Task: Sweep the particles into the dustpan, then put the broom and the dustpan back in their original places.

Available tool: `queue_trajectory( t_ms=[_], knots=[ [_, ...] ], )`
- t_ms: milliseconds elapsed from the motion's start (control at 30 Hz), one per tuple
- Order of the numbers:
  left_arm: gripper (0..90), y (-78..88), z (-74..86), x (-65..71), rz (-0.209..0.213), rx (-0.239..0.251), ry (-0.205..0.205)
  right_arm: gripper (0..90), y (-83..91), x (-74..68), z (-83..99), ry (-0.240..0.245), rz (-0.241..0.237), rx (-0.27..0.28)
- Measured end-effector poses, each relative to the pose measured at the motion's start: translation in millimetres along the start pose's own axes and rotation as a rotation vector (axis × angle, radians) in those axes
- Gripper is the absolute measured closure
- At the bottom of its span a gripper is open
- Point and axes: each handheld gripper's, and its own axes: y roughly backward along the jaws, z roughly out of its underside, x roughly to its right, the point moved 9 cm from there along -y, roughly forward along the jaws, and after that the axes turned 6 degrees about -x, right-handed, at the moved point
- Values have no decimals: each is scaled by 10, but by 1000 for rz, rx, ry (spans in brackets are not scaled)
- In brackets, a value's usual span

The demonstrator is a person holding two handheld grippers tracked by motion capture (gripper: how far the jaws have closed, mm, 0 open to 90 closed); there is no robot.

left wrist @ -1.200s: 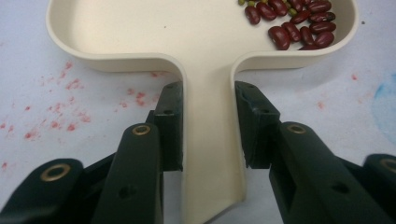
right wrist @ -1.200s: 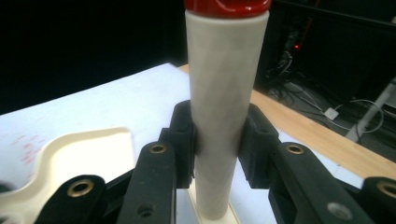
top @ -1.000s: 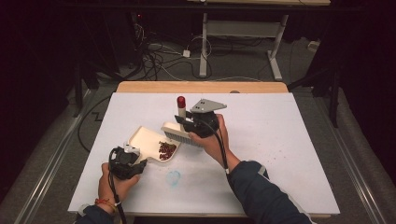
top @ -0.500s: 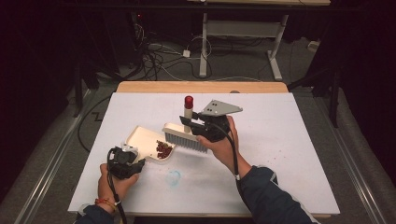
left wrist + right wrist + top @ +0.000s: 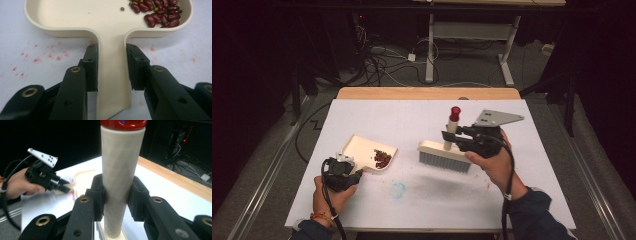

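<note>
Dustpan (image 5: 113, 75) handle clamped by our left gripper (image 5: 112, 67); brush (image 5: 445, 156) gripped by right gripper (image 5: 116, 195); tilting pan risks spilling beans (image 5: 160, 12).

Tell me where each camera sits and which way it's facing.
High view: above the person's side, looking forward and down on the table; both forearms and hands enter from below.
Left gripper view: rides the left tongs, looking along them at the dustpan handle they clamp, beans inside.
Right gripper view: rides the right tongs, clamped on the brush handle; the left hand shows beyond.
Shared: all three show the dustpan.
</note>
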Motion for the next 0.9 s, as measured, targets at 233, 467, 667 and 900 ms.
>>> queue_trajectory(
  t_ms=[233, 467, 667, 900],
  knots=[
    [636, -27, -5, -9, -21, 3, 44, 697, 571, 126, 410, -40, -67, -121],
    [548, -35, 5, 125, 1, 12, 44, 694, 491, 395, 805, -150, -149, -265],
    [404, -1, -20, 200, 21, 61, -41, 636, 220, 795, 861, -184, -98, -341],
    [279, 159, -107, 142, -12, 182, -139, 603, -95, 1008, 974, -233, -25, -364]
  ],
)
